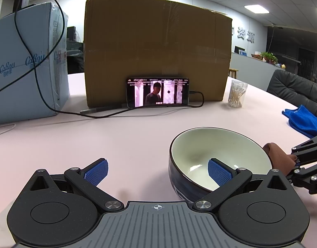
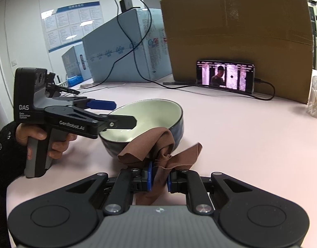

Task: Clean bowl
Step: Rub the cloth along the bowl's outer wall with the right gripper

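Item: bowl [image 1: 218, 157], lower right of left-wrist frame, on the pink table [image 1: 117, 140]. Left gripper [image 1: 157, 170] spread, one finger inside the rim. Right gripper [image 2: 158, 177] pinching brown cloth [image 2: 156, 144]. Risk: unclamped bowl likely skids when wiped.

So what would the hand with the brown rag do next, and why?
Probably close the open left gripper on the bowl rim first: one finger sits inside the bowl, the other outside, so nothing holds the bowl yet. The right gripper, shut on the brown cloth, waits beside the bowl's outer wall and could then lift over the rim and wipe the white inside.
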A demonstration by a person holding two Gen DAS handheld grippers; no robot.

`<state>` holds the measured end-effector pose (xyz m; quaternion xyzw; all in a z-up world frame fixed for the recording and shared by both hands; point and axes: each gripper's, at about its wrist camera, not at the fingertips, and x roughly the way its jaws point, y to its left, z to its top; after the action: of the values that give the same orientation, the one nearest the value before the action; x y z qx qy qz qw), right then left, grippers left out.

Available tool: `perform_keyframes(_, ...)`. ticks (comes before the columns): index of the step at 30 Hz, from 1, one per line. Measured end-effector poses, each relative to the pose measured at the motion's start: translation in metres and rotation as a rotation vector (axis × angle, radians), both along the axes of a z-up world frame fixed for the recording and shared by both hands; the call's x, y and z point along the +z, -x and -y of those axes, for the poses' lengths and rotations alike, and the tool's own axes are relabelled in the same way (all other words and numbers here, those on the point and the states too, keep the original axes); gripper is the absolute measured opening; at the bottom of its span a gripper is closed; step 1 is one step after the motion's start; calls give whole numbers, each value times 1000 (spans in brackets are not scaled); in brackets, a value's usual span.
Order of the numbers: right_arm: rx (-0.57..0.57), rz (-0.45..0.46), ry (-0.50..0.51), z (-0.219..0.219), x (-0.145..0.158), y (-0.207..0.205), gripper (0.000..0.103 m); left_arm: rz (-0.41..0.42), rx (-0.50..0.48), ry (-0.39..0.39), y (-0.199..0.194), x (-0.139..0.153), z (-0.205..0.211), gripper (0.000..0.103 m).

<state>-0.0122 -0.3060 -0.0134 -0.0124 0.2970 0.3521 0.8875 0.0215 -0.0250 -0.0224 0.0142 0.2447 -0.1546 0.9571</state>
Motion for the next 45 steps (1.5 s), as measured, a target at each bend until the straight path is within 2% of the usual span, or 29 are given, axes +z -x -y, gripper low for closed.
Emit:
perform_keyframes(4, -49, 5, 17, 0, 2, -2, 15, -5, -10, 12, 0, 0, -1, 103)
perform_keyframes(12, -132, -48, -17, 0, 0, -5, 16, -65, -9, 115, -10, -3, -14, 103)
perform_keyframes(15, -155, -47, -8, -4, 1, -2, 16, -68, -3, 112, -10, -3, -14, 103)
perform_keyframes(26, -62, -34, 16, -27, 8, 22, 17, -35, -53, 148, -3, 0, -14, 103)
perform_keyframes(45, -130, -14, 16, -22, 12, 16, 17, -22, -111, 190, -1, 2, -13, 103)
